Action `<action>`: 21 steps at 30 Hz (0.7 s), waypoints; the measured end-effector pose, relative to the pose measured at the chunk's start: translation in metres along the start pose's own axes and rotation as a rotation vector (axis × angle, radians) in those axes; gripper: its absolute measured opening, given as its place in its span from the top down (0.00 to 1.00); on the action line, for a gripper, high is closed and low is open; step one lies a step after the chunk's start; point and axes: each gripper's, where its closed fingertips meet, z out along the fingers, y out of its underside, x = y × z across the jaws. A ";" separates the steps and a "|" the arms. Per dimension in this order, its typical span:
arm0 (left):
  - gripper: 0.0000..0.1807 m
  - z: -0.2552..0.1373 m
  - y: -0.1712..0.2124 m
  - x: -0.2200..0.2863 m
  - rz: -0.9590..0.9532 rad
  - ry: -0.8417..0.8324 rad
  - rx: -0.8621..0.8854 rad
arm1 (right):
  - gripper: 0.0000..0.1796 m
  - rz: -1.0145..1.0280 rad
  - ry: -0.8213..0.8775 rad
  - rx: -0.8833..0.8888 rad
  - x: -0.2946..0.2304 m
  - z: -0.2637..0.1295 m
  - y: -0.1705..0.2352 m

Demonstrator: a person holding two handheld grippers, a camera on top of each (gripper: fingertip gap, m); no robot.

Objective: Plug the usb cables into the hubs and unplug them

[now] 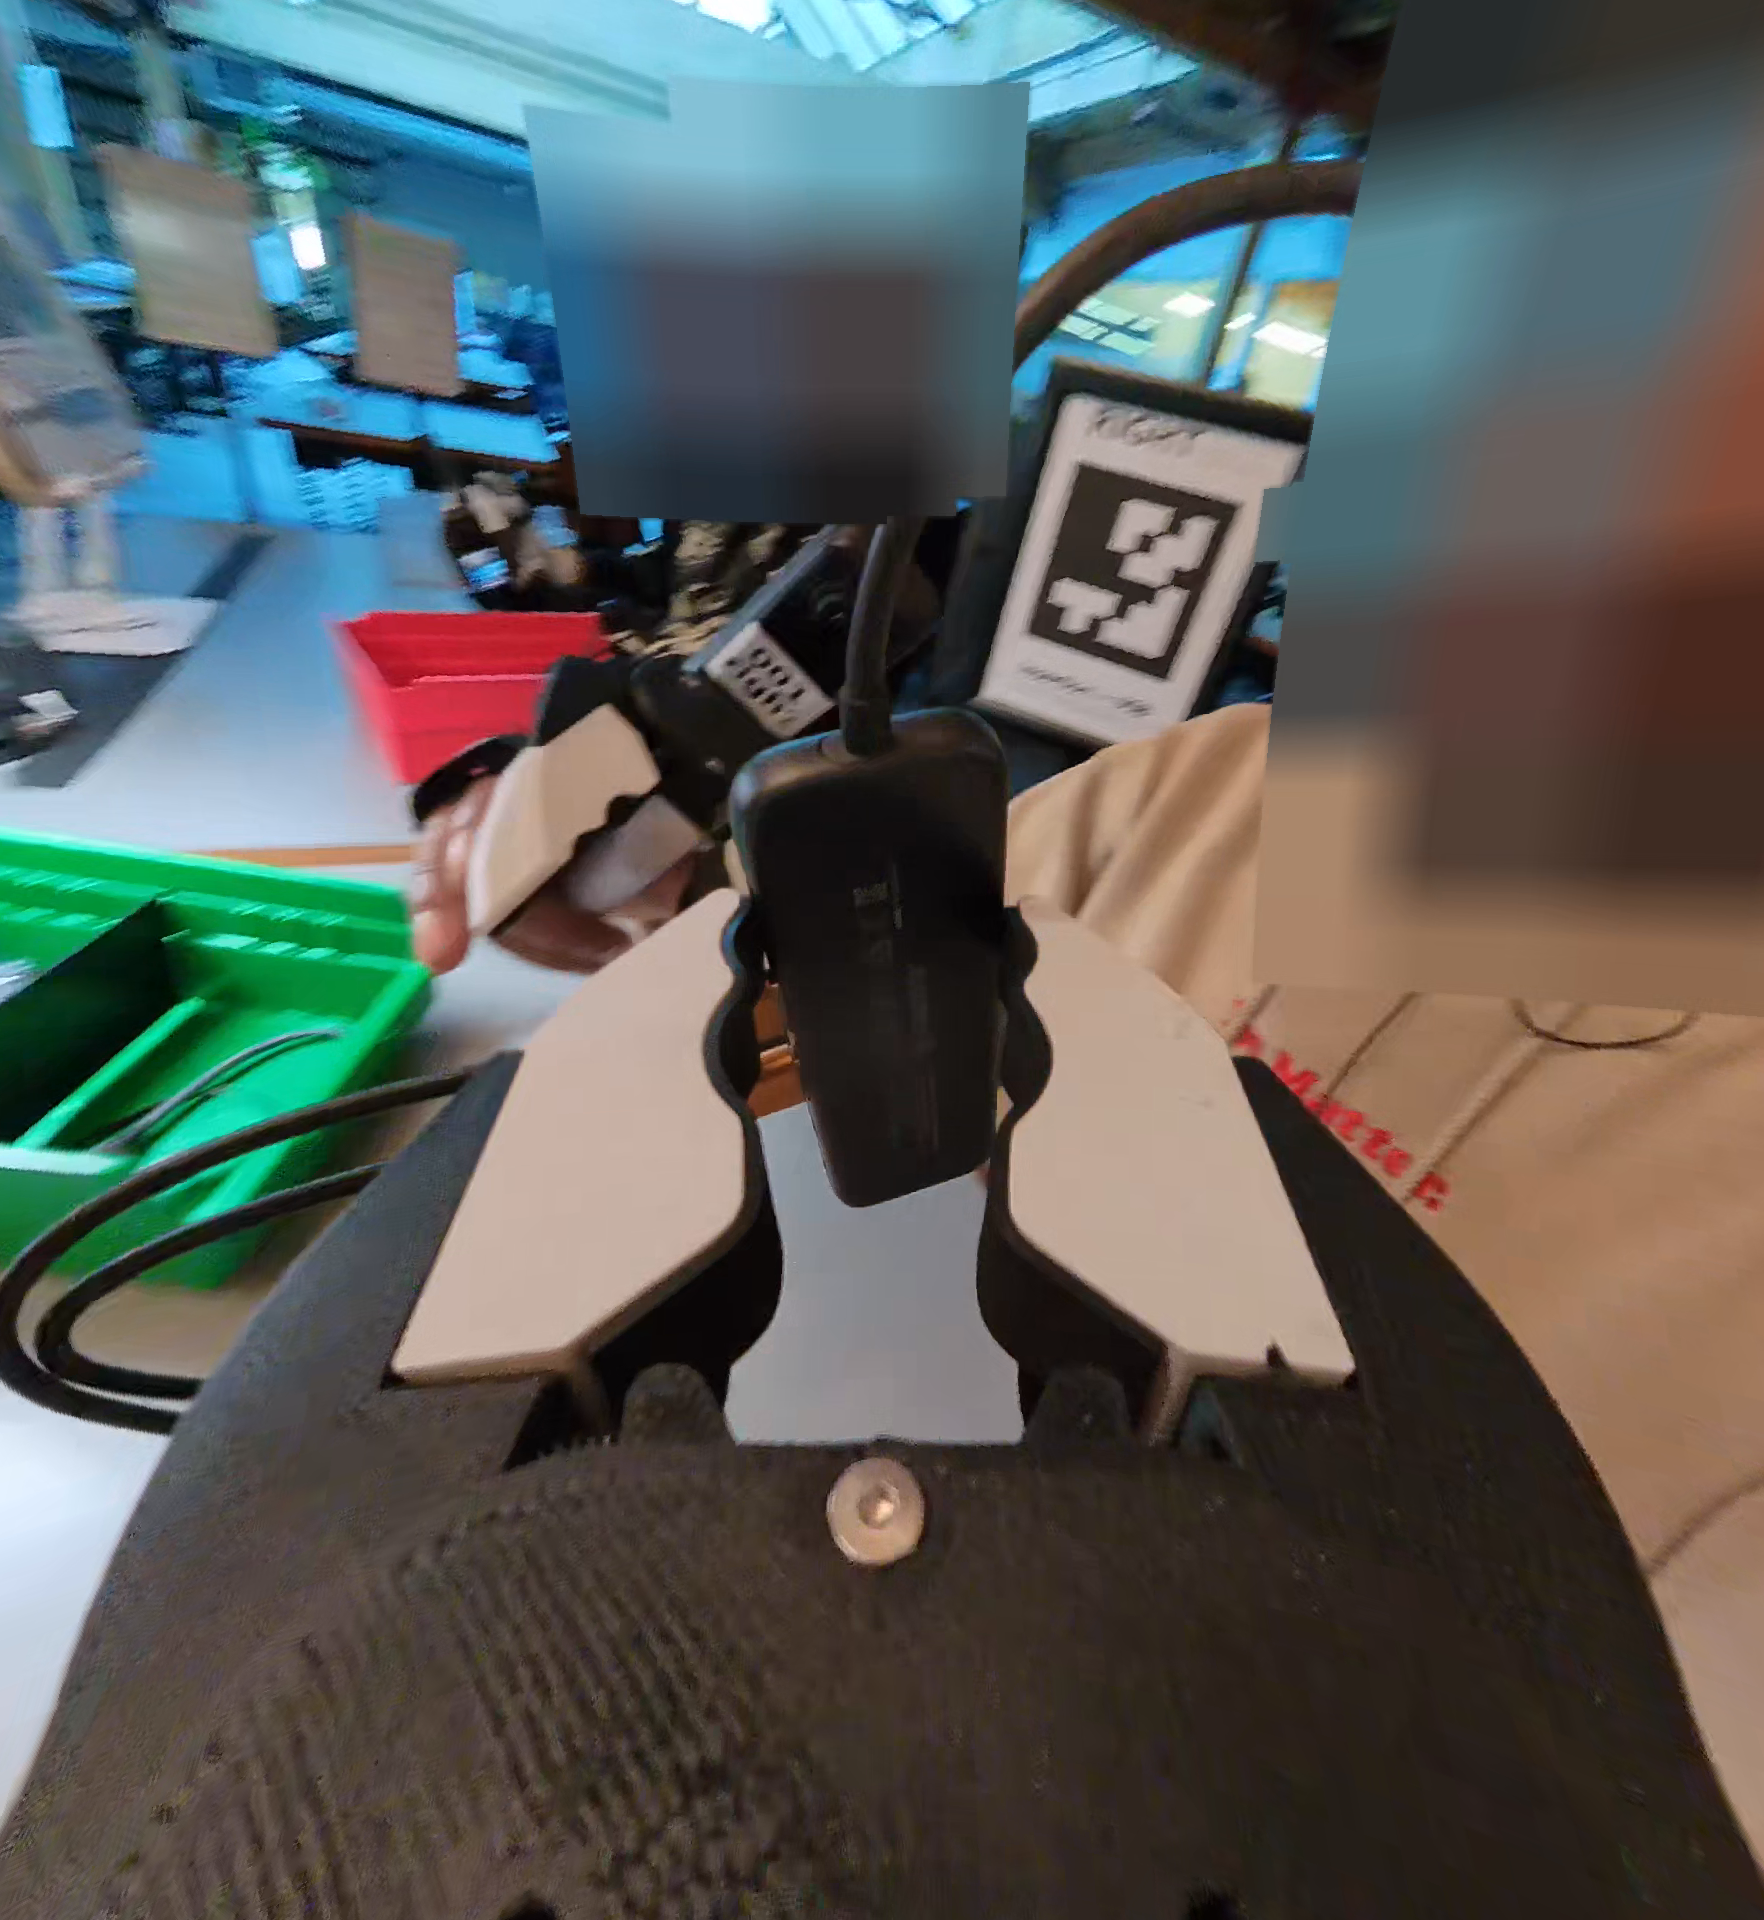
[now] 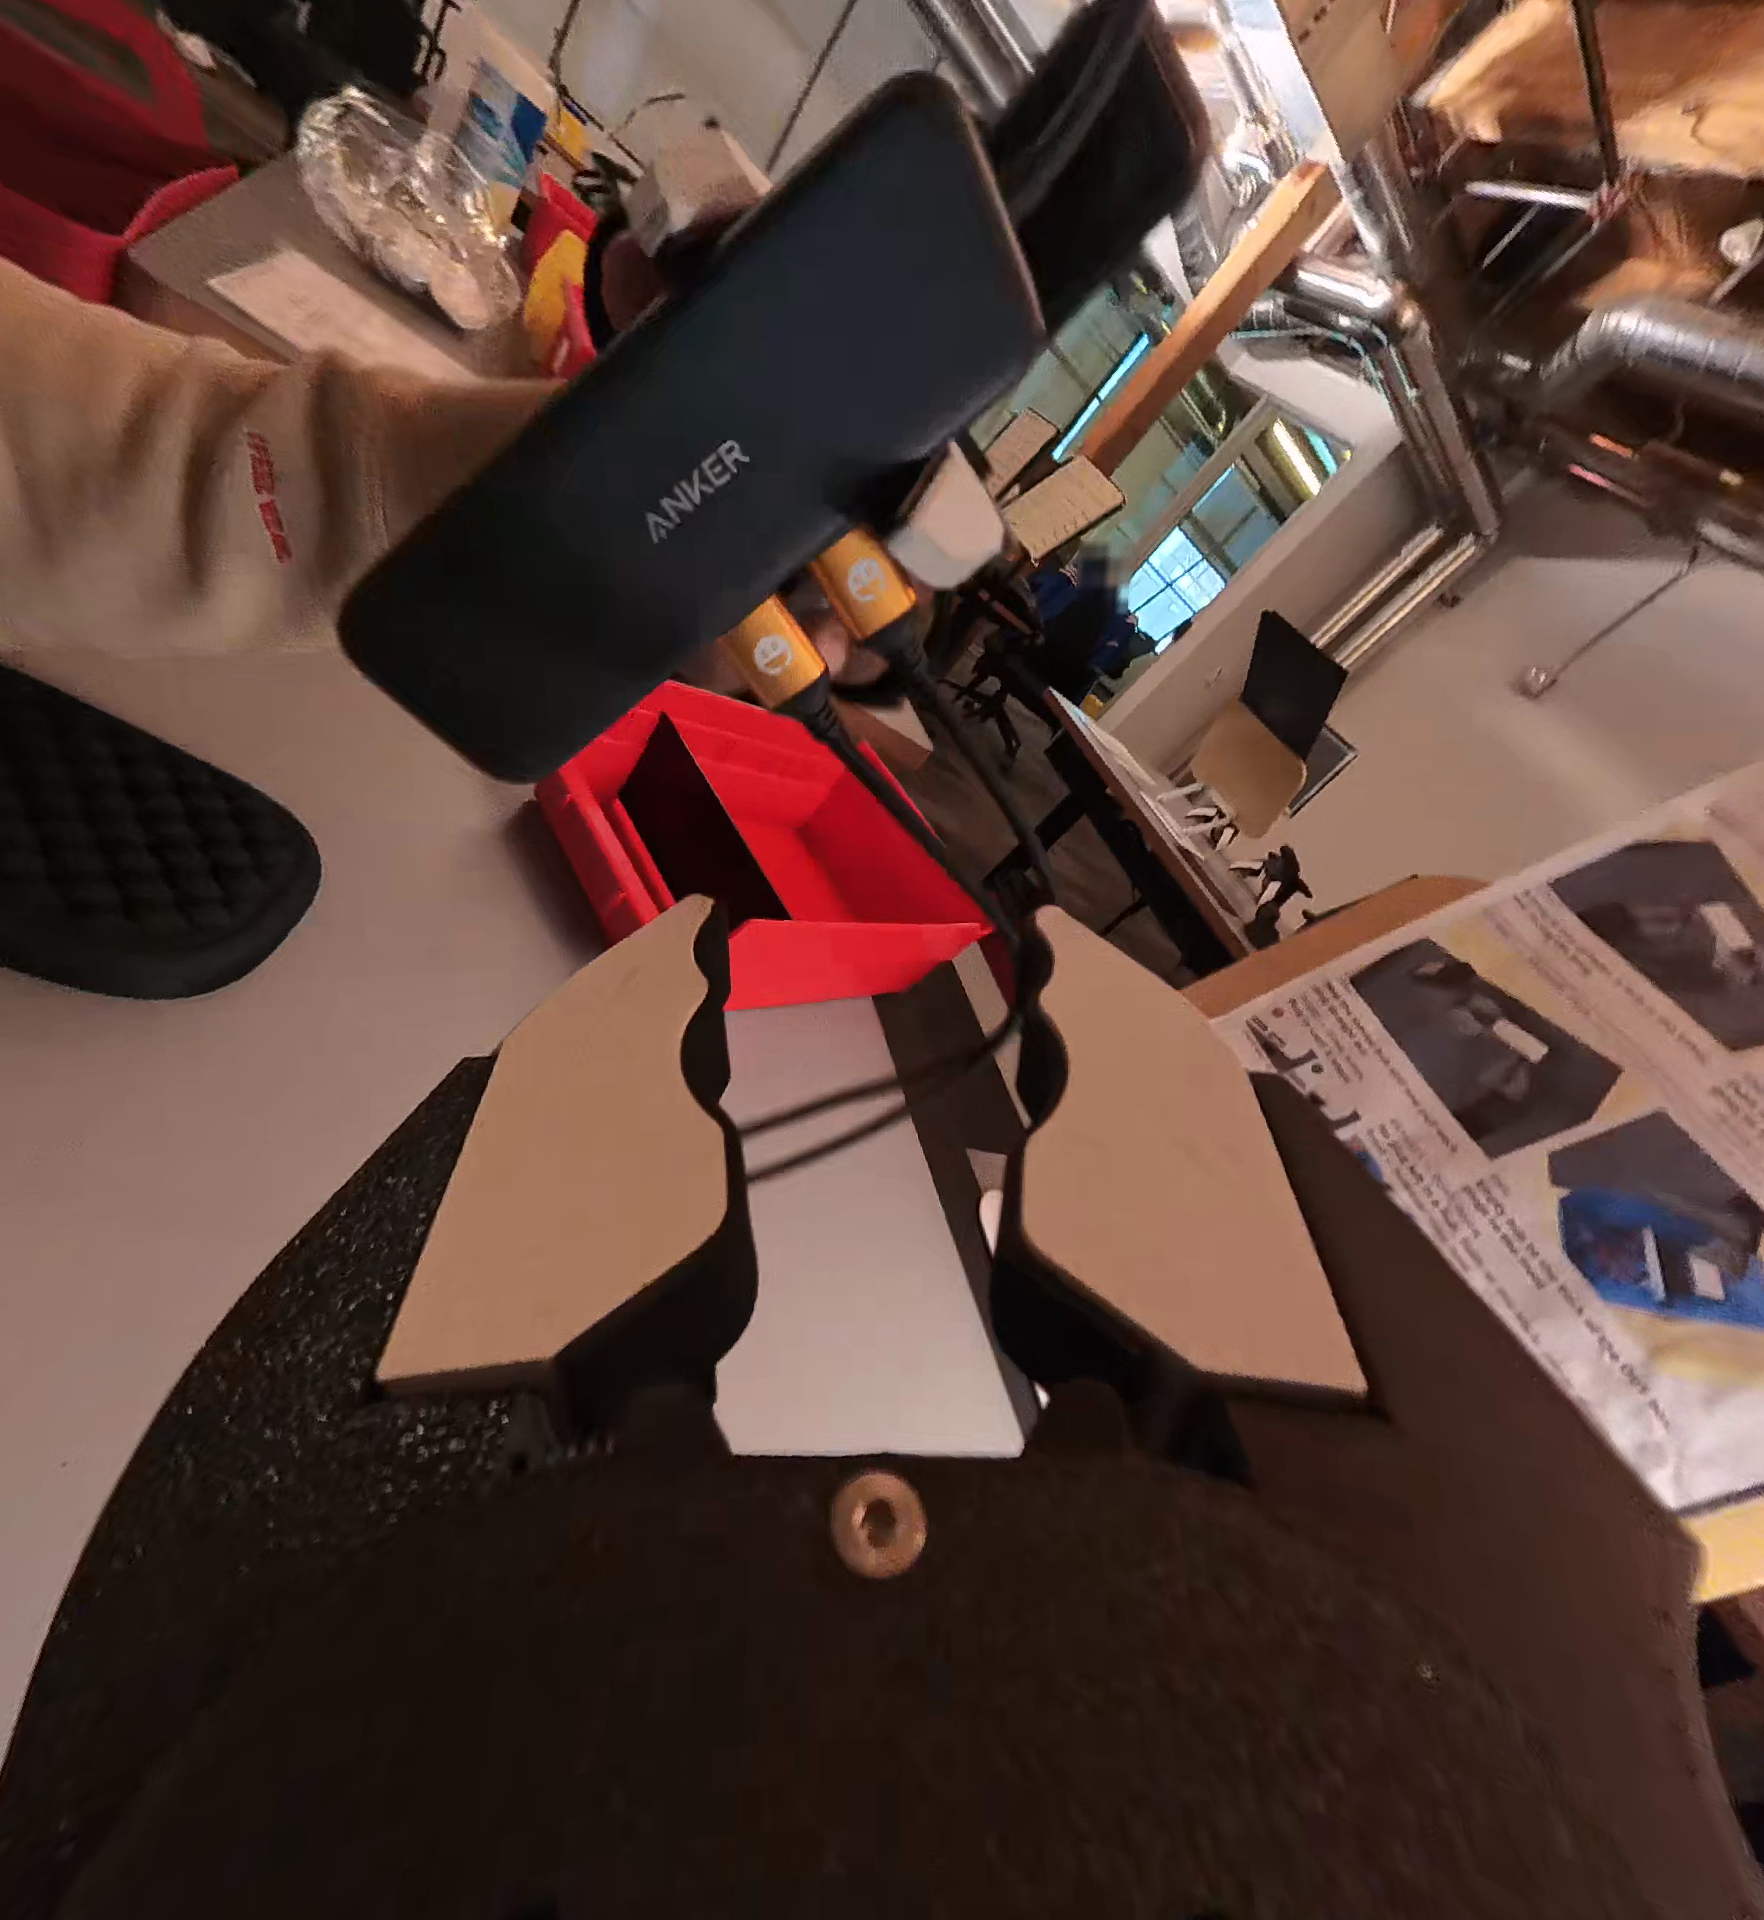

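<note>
The left gripper (image 1: 876,997) was clenched on the black hub (image 1: 873,956), holding it lifted clear of the bench (image 1: 265,727), with the hub's own lead (image 1: 873,623) rising from its far end. In the right wrist view the same hub (image 2: 691,457) showed two orange-collared USB plugs (image 2: 826,634) and one white plug (image 2: 945,525) seated along its edge. The right gripper (image 2: 873,971) stood released, jaws apart around nothing; two thin black cables (image 2: 857,1127) crossed the gap between its fingers (image 2: 587,1132).

Risks, as judgements:
- Closing the right gripper here would probably pinch cable rather than a plug body; a pull on the cable would strain the joint.
- An off-axis pull could twist the hub within the left grip, which covers only its narrow sides.
- Slack looped near the green bin (image 1: 161,1039), at the bench's near edge, may snag, though blur obscures its route.
</note>
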 end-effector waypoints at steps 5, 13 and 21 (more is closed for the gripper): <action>0.76 0.024 0.021 0.009 -0.085 0.218 0.098 | 0.67 -0.158 0.010 -0.020 -0.022 0.009 0.008; 0.75 0.031 0.049 -0.012 -0.183 0.226 0.086 | 0.89 -0.346 0.014 -0.145 -0.034 0.015 0.040; 0.73 0.007 0.061 -0.073 -0.223 -0.211 0.060 | 0.90 -0.298 0.160 -0.414 0.017 -0.009 0.072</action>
